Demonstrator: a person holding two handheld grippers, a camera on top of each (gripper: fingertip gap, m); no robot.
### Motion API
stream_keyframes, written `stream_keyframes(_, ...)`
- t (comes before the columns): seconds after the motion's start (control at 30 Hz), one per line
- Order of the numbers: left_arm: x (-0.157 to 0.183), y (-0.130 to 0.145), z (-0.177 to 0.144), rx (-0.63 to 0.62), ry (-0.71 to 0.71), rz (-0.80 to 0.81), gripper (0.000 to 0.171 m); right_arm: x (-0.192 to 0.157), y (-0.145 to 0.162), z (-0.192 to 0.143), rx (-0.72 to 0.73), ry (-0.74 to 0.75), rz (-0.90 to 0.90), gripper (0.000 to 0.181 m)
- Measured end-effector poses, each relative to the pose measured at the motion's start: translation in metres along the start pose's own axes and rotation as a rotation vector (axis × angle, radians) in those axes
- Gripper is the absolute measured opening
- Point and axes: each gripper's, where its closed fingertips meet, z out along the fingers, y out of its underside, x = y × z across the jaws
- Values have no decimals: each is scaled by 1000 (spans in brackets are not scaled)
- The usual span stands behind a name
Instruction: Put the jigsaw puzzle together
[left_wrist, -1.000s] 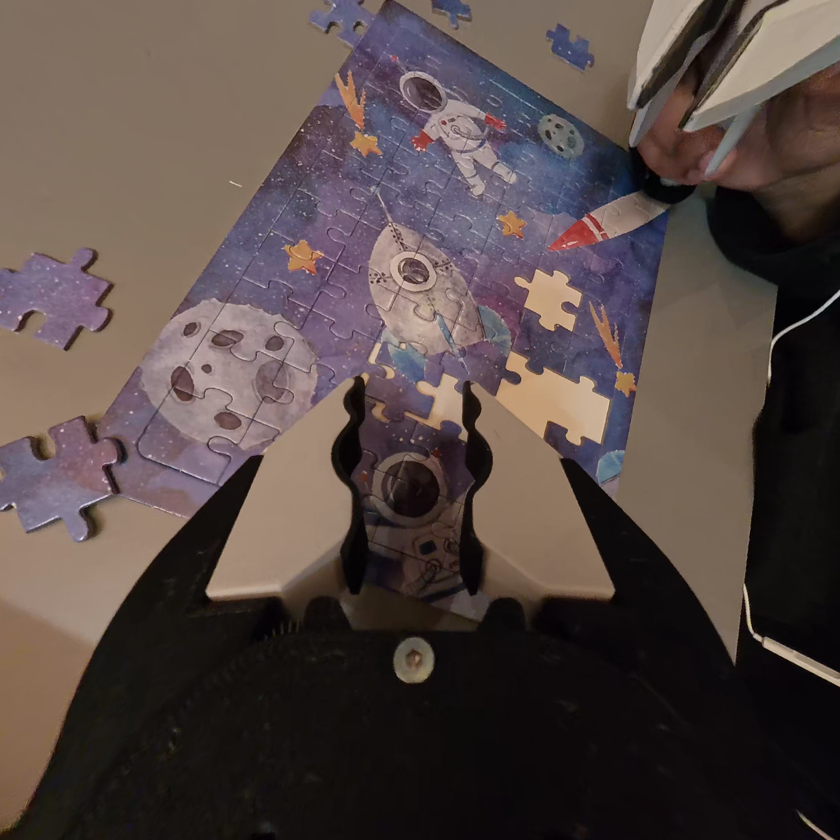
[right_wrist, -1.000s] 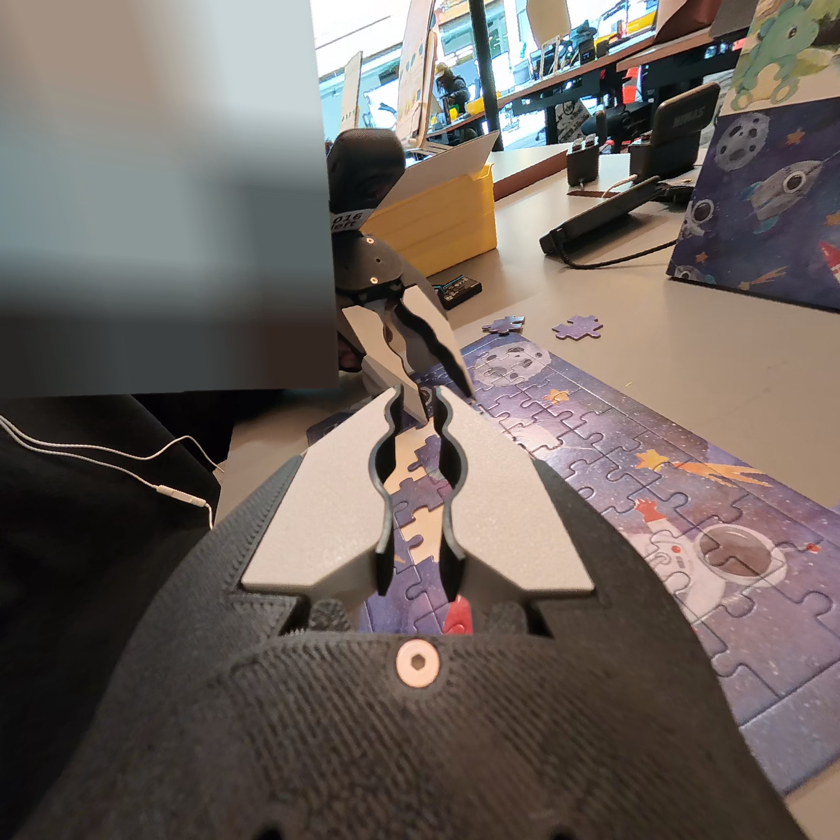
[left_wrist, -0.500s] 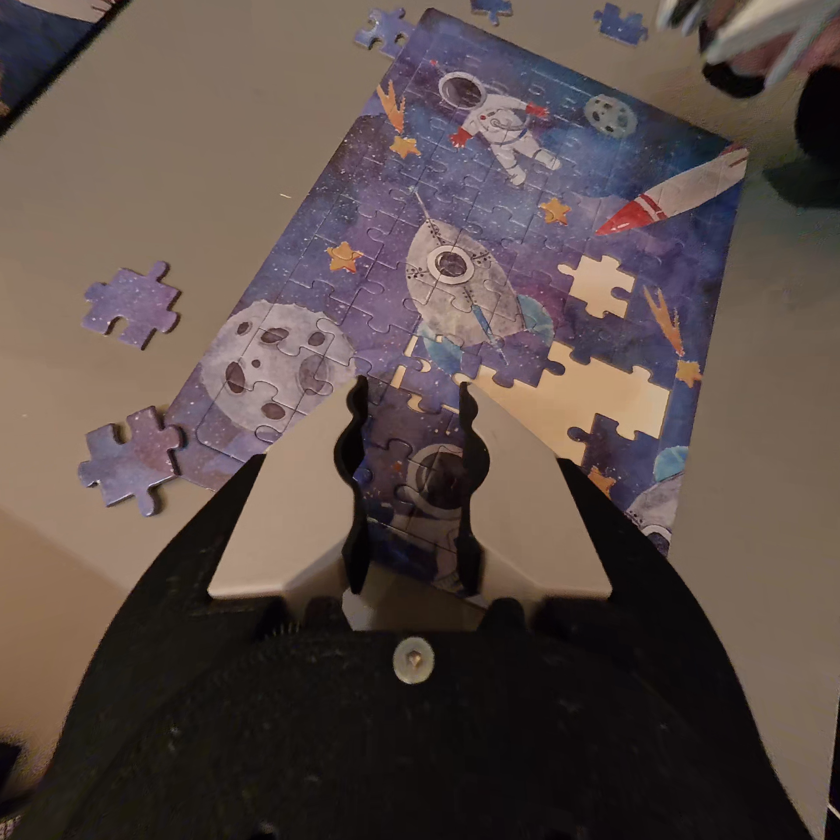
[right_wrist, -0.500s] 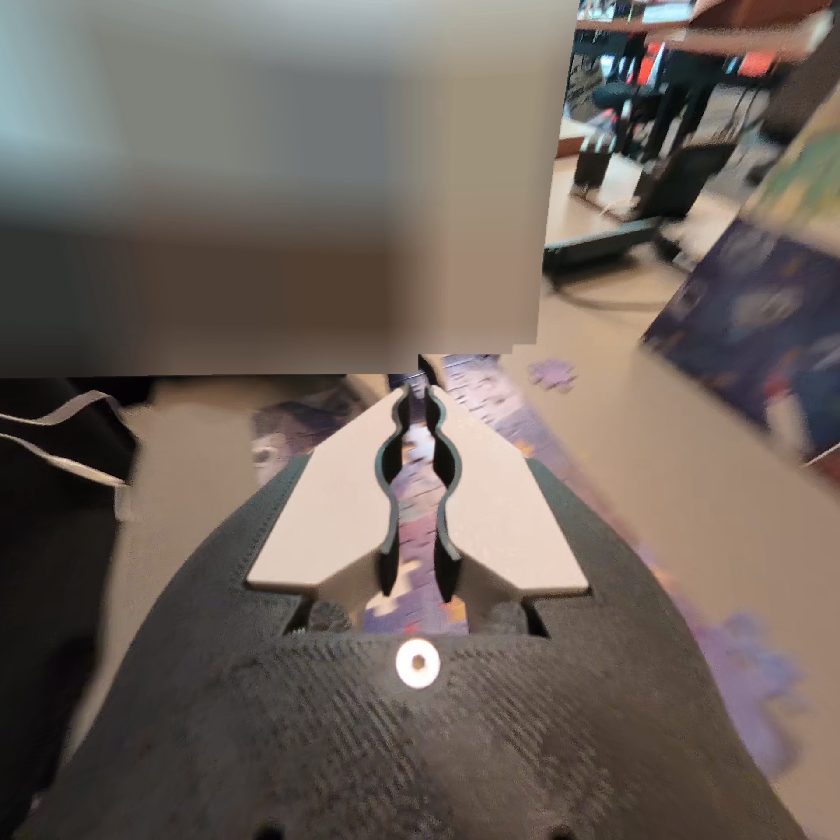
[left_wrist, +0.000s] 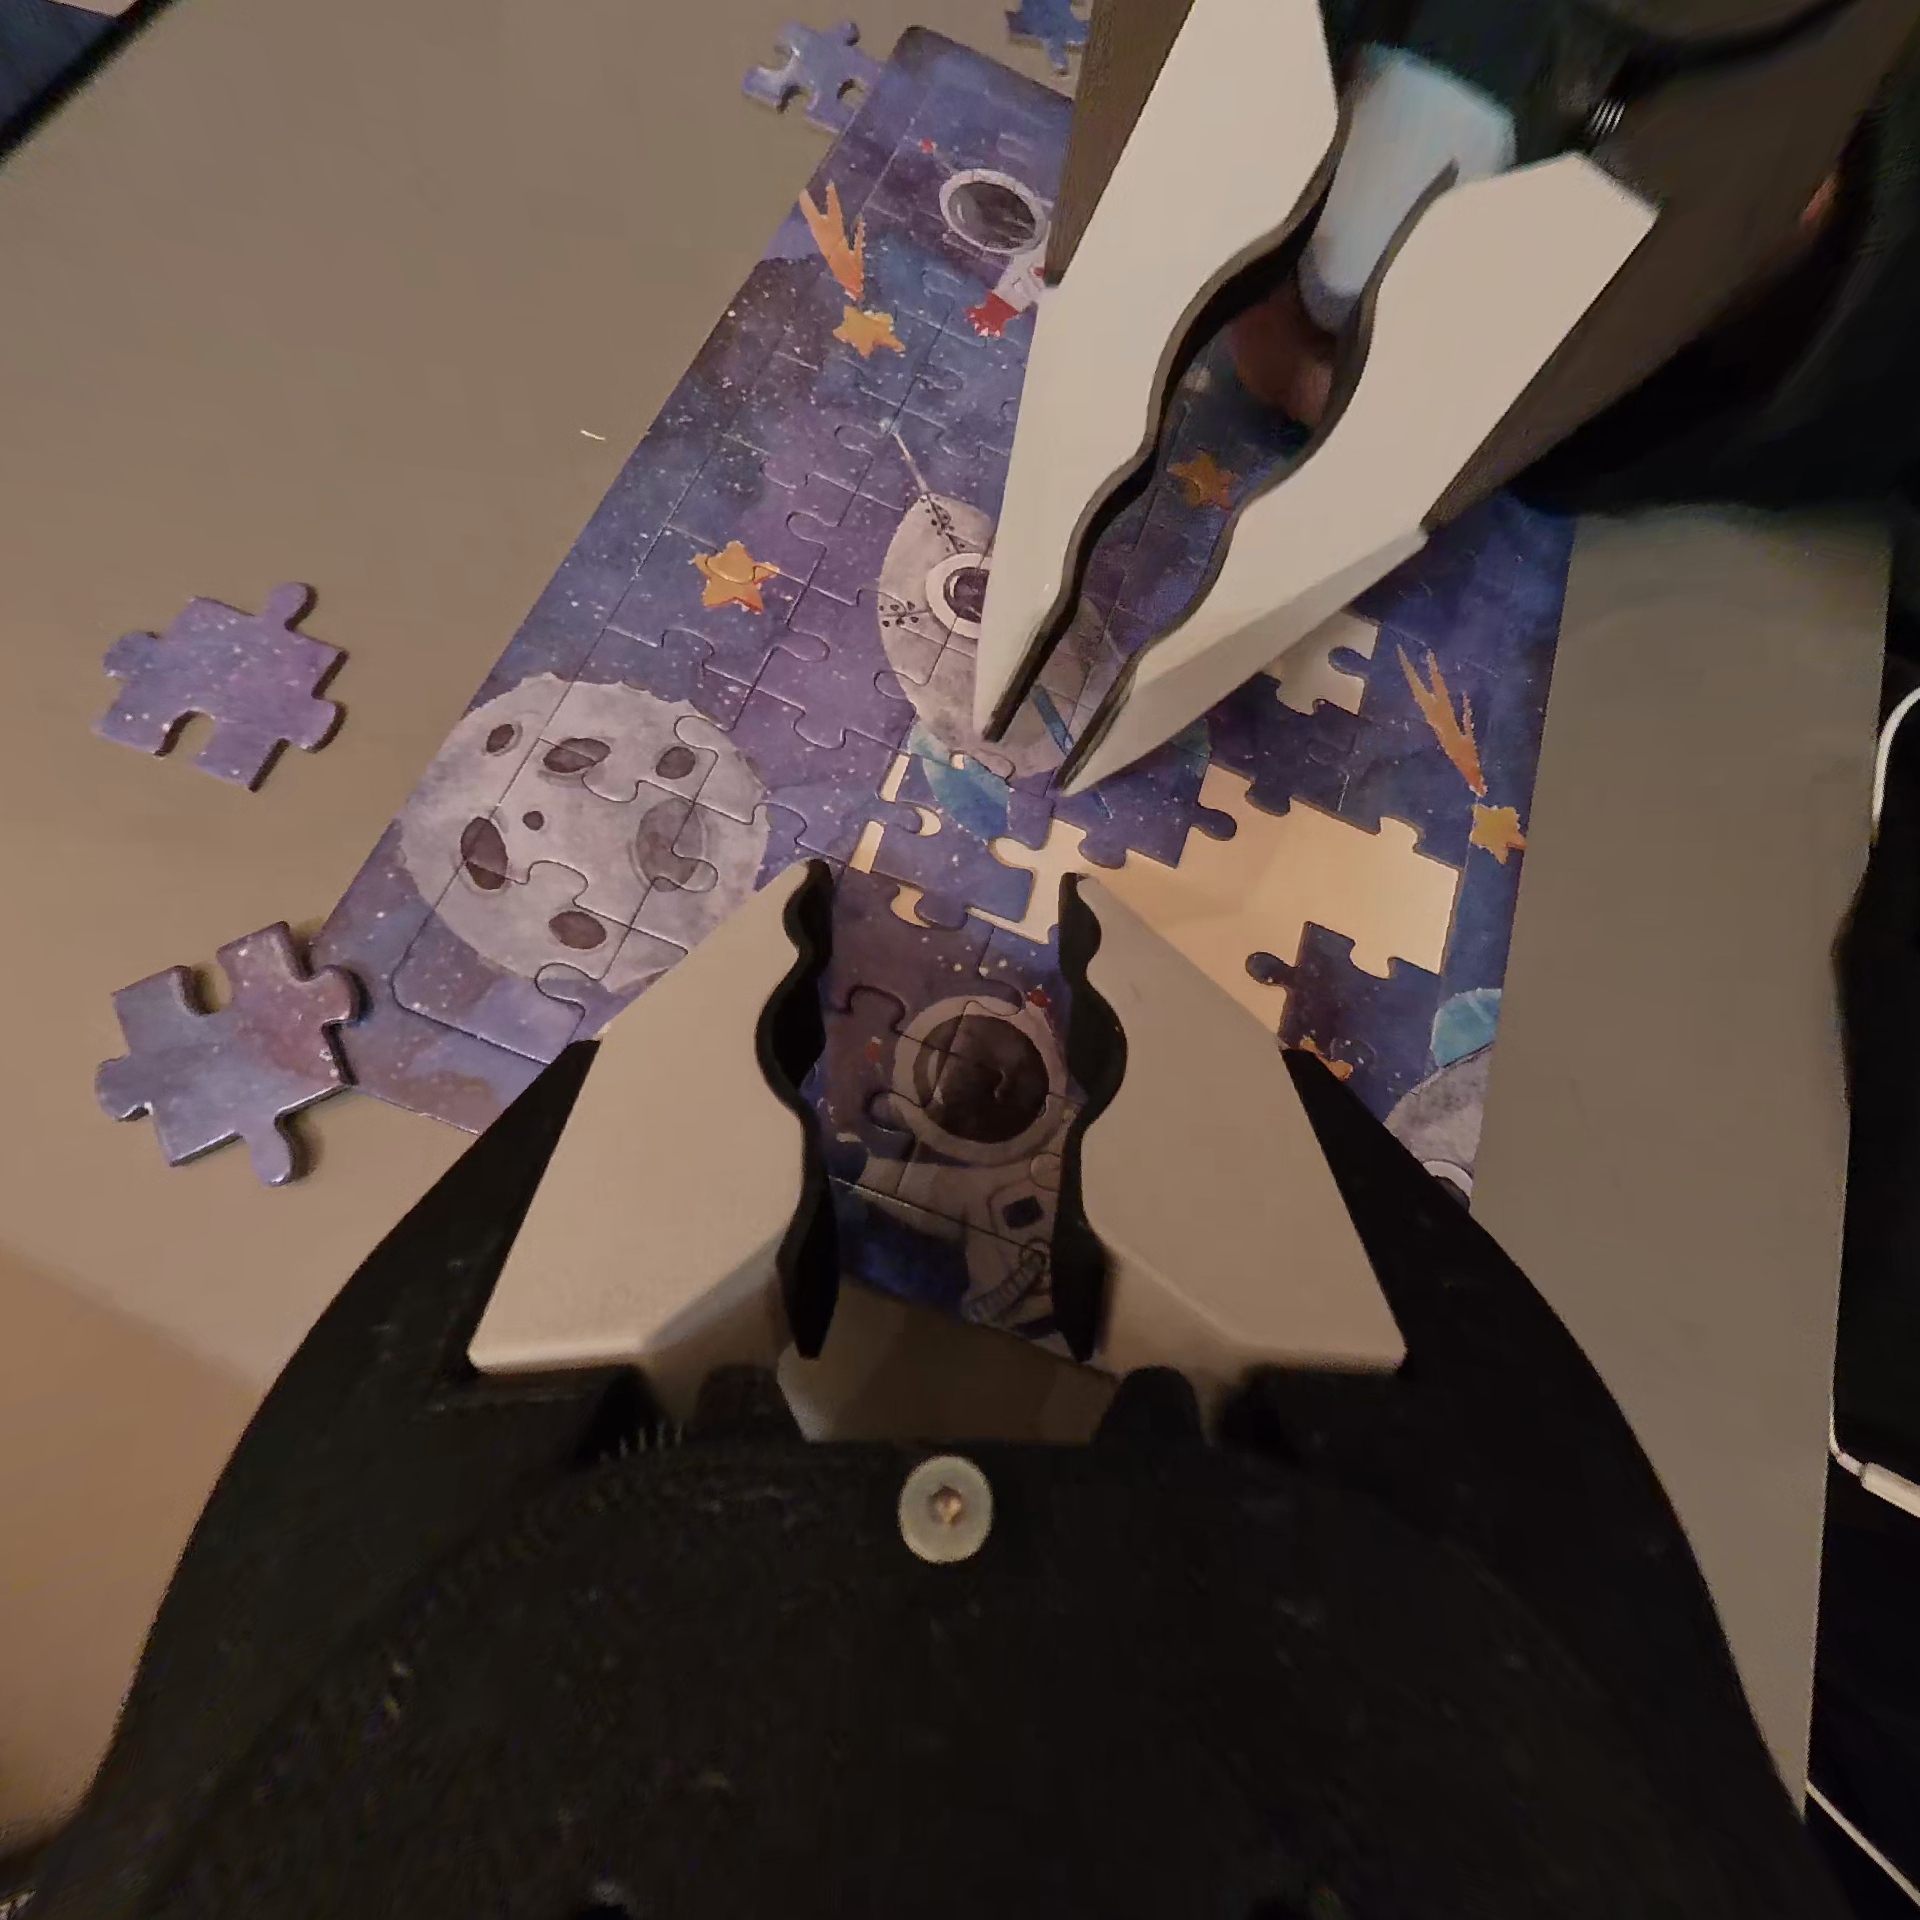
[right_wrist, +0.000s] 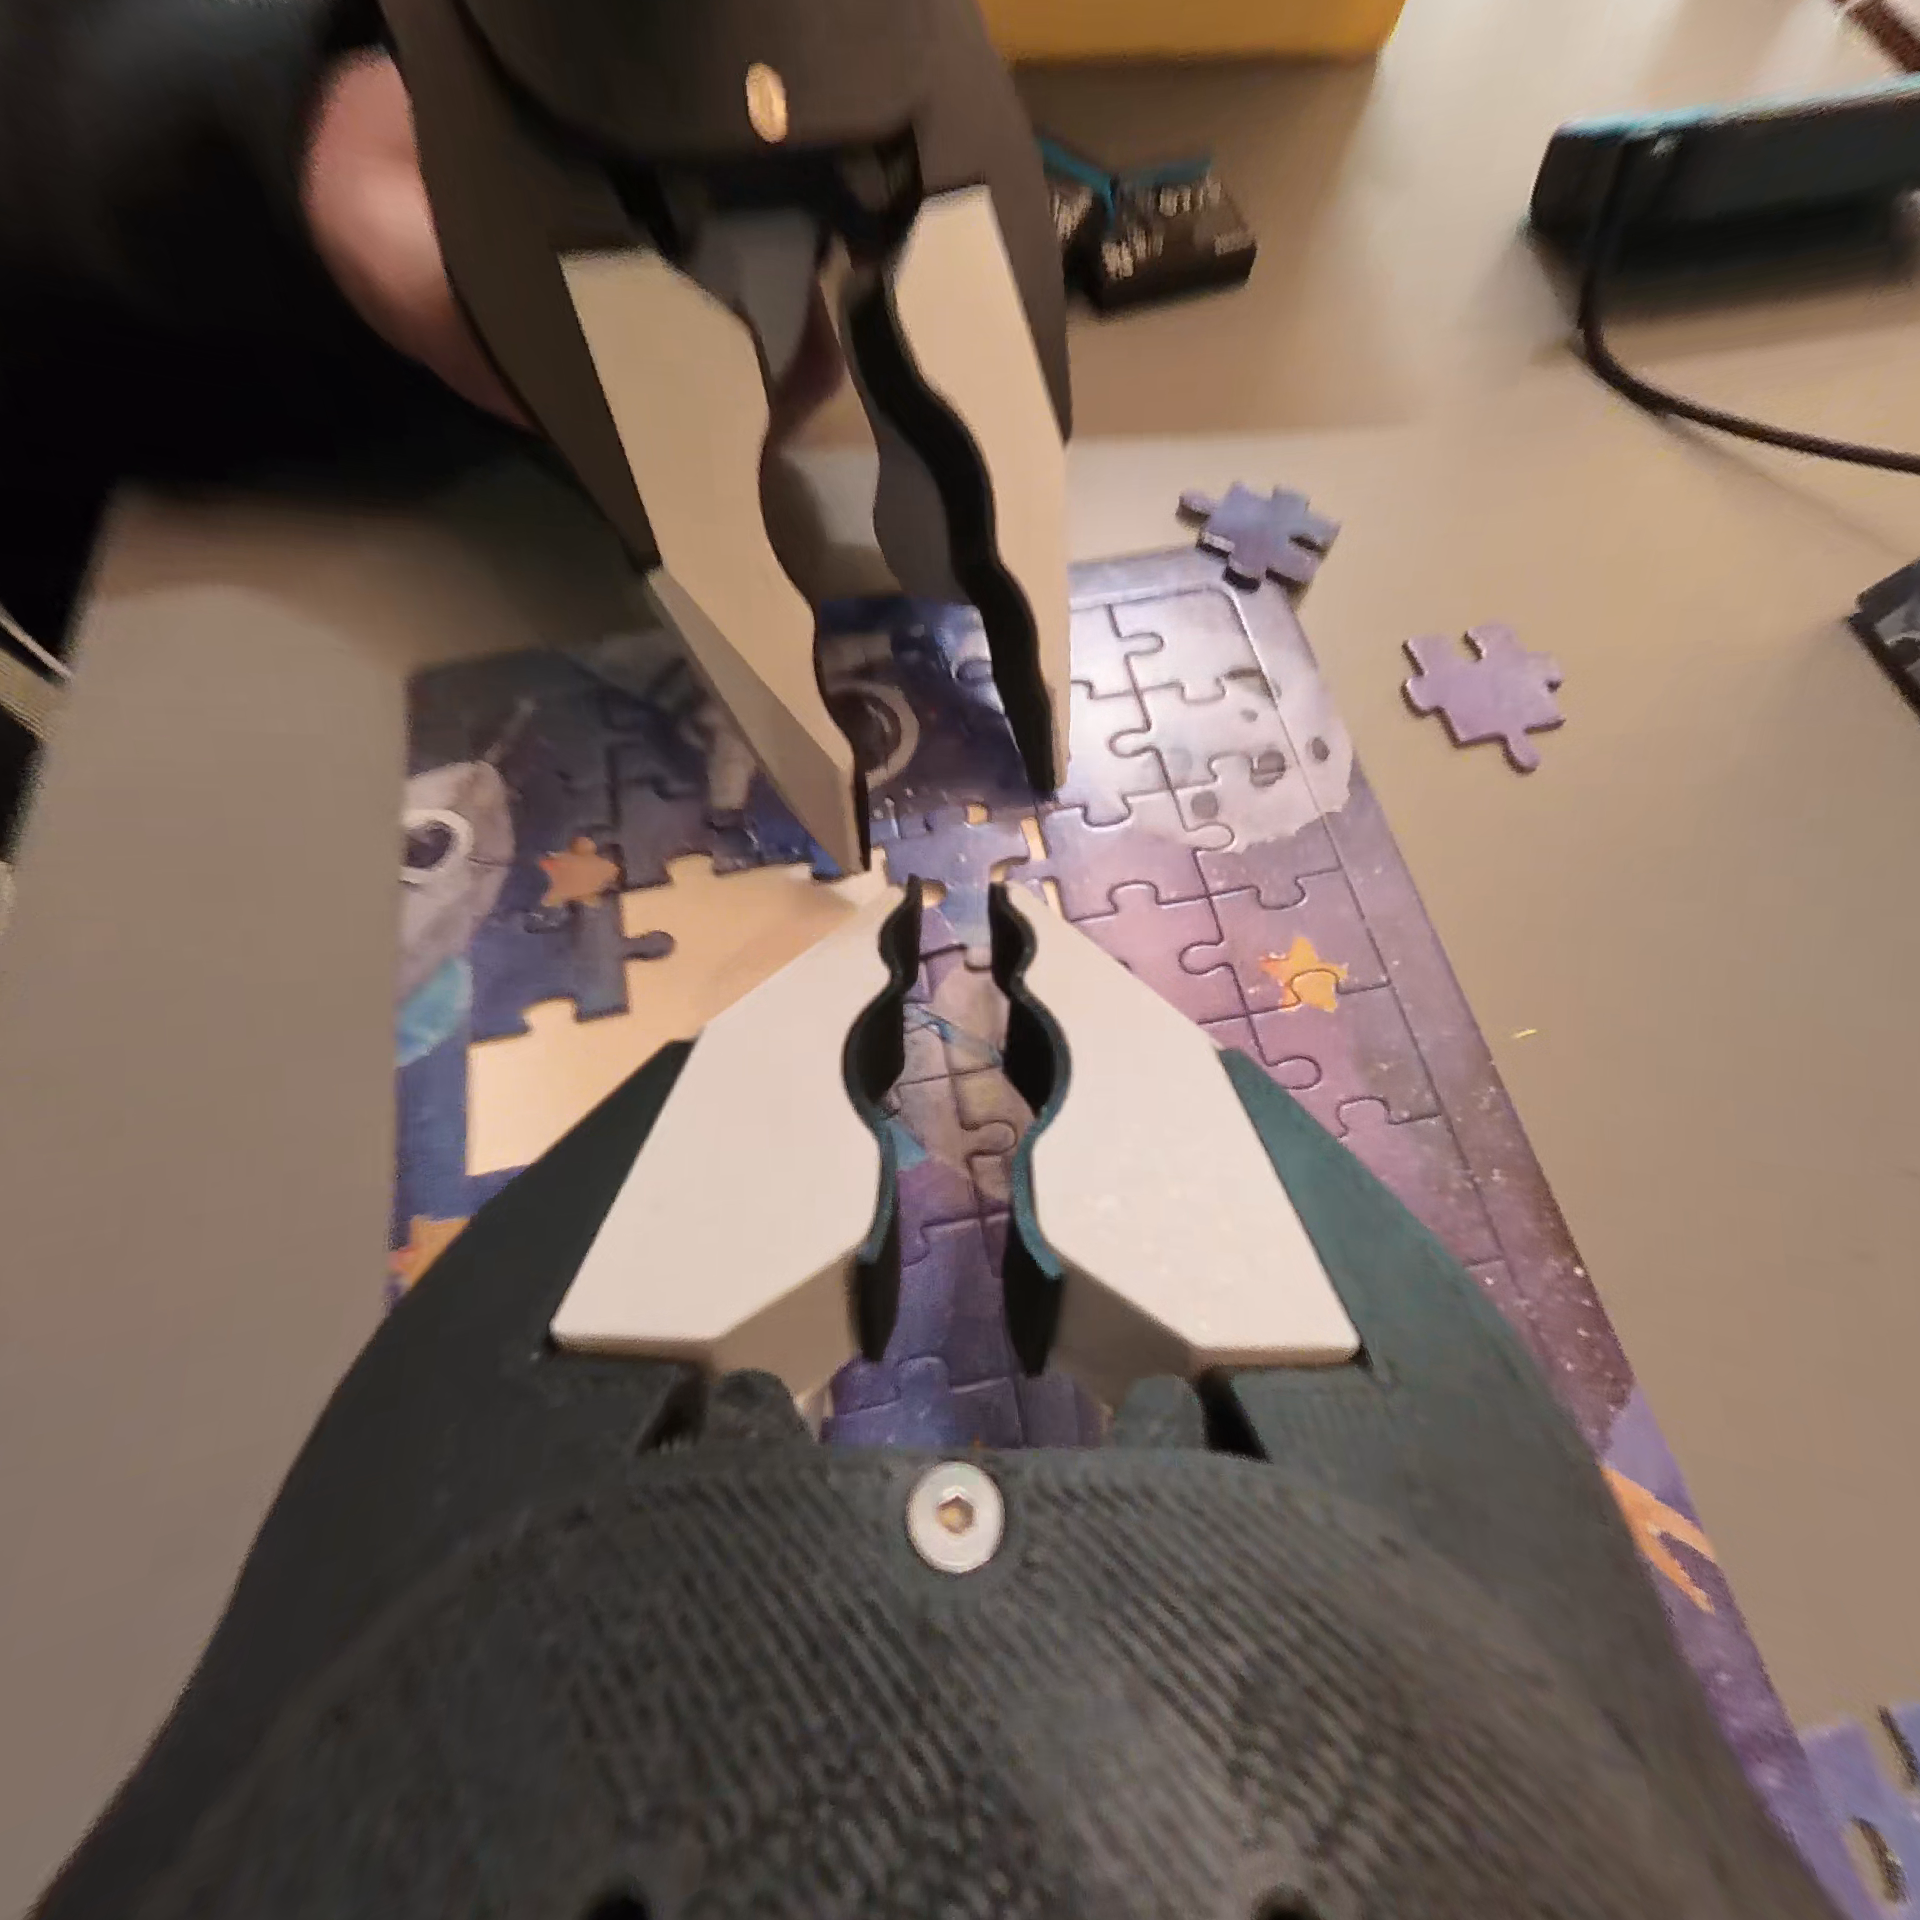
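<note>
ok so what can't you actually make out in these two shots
- Puzzle near edge: left wrist view, hidden under the left gripper.
- Puzzle's top right: same view, covered by the right gripper.
- Whether the right gripper's tips touch the puzzle: unclear in both views.
- Black box on the table: right wrist view, blurred.

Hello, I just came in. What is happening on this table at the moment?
A person is assembling a space-themed jigsaw puzzle on a grey table with two handheld grippers. Most of it is joined, but bare gaps remain near one long edge. The left gripper and the right gripper both hang open and empty over the puzzle, their tips near a loosely seated blue piece beside the gap. Spare pieces lie on the table beside the puzzle.
</note>
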Motion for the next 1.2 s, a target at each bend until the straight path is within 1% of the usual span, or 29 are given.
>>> stream_keyframes(0.1,-3,0,0,-1,-21,-3,38,4,8,10,-64,56,-57,11)
stream_keyframes(0.23,-5,1,1,-10,-63,18,34,9,6,14,-74,103,-88,11)
stream_keyframes(0.67,-7,1,1,-12,-81,20,27,6,0,27,-78,113,-84,9)
stream_keyframes(0.9,1,2,2,-20,-49,64,30,6,-2,31,-79,95,-56,10)
stream_keyframes(0.97,1,2,2,-19,-44,59,30,7,-2,30,-78,99,-51,14)
stream_keyframes(1.2,1,2,2,-19,-41,54,29,7,-1,31,-80,55,31,13)
